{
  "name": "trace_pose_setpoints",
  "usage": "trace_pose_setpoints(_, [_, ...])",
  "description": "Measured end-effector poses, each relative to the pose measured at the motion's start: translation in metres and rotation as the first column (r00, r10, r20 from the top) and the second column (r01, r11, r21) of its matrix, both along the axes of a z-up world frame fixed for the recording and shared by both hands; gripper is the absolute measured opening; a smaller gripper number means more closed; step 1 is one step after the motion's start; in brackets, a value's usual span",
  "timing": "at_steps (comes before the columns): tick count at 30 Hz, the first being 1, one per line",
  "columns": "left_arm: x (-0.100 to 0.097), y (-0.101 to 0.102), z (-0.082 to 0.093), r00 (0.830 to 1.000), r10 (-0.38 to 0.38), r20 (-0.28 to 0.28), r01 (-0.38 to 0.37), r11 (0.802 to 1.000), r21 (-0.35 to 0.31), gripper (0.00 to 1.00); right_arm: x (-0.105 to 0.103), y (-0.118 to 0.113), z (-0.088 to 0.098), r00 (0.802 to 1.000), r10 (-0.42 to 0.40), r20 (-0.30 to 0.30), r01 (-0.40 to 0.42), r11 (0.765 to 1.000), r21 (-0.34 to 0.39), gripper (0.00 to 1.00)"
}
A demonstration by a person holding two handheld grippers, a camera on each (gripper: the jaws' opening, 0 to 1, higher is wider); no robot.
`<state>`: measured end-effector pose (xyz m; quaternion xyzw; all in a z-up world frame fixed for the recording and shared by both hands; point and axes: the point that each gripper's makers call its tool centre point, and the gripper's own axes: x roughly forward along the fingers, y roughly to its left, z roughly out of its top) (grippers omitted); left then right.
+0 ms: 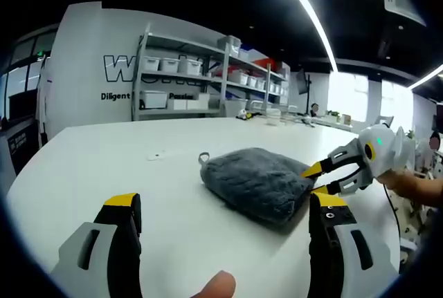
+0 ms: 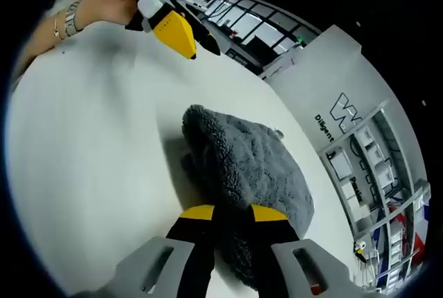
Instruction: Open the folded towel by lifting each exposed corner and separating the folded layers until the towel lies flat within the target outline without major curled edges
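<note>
A folded grey fleecy towel (image 1: 256,180) lies on the white table (image 1: 104,166), a small loop tag at its left end. My left gripper (image 1: 225,208) hovers over the table in front of it, jaws wide open with nothing between them. From the right, my right gripper (image 1: 317,179) reaches the towel's right edge with its yellow tips above and below it. In the right gripper view the towel (image 2: 242,160) runs between the nearly closed jaws of my right gripper (image 2: 233,215), which pinch its near edge. A hand holds the left gripper (image 2: 197,45) at the far side, off the towel.
The table's rounded edge (image 1: 28,180) curves close on the left. A small white scrap (image 1: 156,154) lies behind the towel. Metal shelves with white bins (image 1: 187,84) stand beyond the table. A person's wrist with a bracelet (image 2: 66,25) rests at the far rim.
</note>
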<state>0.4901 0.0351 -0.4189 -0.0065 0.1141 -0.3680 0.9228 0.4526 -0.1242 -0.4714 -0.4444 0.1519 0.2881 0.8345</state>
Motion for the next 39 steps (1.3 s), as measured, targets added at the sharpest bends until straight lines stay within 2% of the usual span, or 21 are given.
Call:
trace_pose_setpoints(6, [-0.001, -0.001, 0.000, 1.000, 0.000, 0.001, 0.000, 1.000, -0.004, 1.00, -0.011, 0.004, 0.001, 1.000, 0.014, -0.001, -0.014, 1.000, 0.016, 0.14])
trace_pose_setpoints(10, [-0.001, 0.000, 0.000, 1.000, 0.001, 0.000, -0.001, 1.000, -0.002, 1.00, -0.009, 0.004, 0.001, 1.000, 0.008, -0.001, -0.008, 0.999, 0.032, 0.15])
trace_pose_setpoints(13, [-0.002, -0.001, -0.001, 1.000, -0.003, -0.003, 0.003, 1.000, -0.002, 1.00, -0.010, 0.004, 0.003, 1.000, 0.006, -0.008, -0.005, 0.999, 0.048, 0.18])
trace_pose_setpoints(16, [-0.002, -0.001, -0.001, 1.000, -0.004, -0.003, 0.004, 1.000, -0.003, 1.00, -0.012, 0.004, 0.003, 1.000, 0.020, -0.008, -0.019, 0.999, 0.035, 0.22])
trace_pose_setpoints(18, [-0.002, -0.001, -0.001, 1.000, -0.006, -0.002, 0.006, 1.000, -0.004, 1.00, -0.014, 0.004, 0.010, 1.000, 0.016, 0.018, -0.017, 0.999, 0.050, 0.24])
trace_pose_setpoints(22, [-0.002, -0.001, -0.001, 1.000, -0.011, -0.001, 0.011, 1.000, -0.002, 1.00, -0.016, 0.003, 0.021, 0.999, 0.011, 0.041, -0.015, 0.997, 0.081, 0.40])
trace_pose_setpoints(24, [-0.003, -0.002, 0.000, 1.000, -0.015, 0.000, 0.015, 1.000, -0.005, 1.00, -0.017, 0.003, 0.029, 0.999, 0.008, 0.040, -0.014, 0.990, 0.142, 0.46])
trace_pose_setpoints(26, [-0.004, -0.002, 0.000, 1.000, -0.016, 0.002, 0.016, 1.000, -0.005, 1.00, -0.021, 0.004, 0.032, 1.000, 0.019, 0.022, -0.022, 0.983, 0.182, 0.56])
trace_pose_setpoints(29, [-0.004, -0.001, -0.001, 1.000, -0.013, 0.000, 0.013, 1.000, 0.001, 1.00, -0.027, 0.000, 0.035, 0.999, 0.033, 0.011, -0.034, 0.981, 0.190, 0.68])
trace_pose_setpoints(32, [-0.005, -0.001, -0.001, 1.000, -0.015, -0.001, 0.015, 1.000, 0.000, 1.00, -0.032, -0.005, 0.042, 0.999, 0.028, 0.016, -0.031, 0.975, 0.219, 0.71])
trace_pose_setpoints(36, [-0.006, -0.002, -0.002, 1.000, -0.016, -0.001, 0.016, 1.000, 0.009, 1.00, -0.034, -0.015, 0.050, 1.000, 0.015, 0.003, -0.015, 0.957, 0.290, 0.81])
trace_pose_setpoints(39, [-0.006, -0.003, -0.004, 1.000, -0.021, -0.003, 0.021, 1.000, 0.019, 1.00, -0.032, -0.022, 0.051, 1.000, 0.016, -0.002, -0.015, 0.954, 0.300, 0.89])
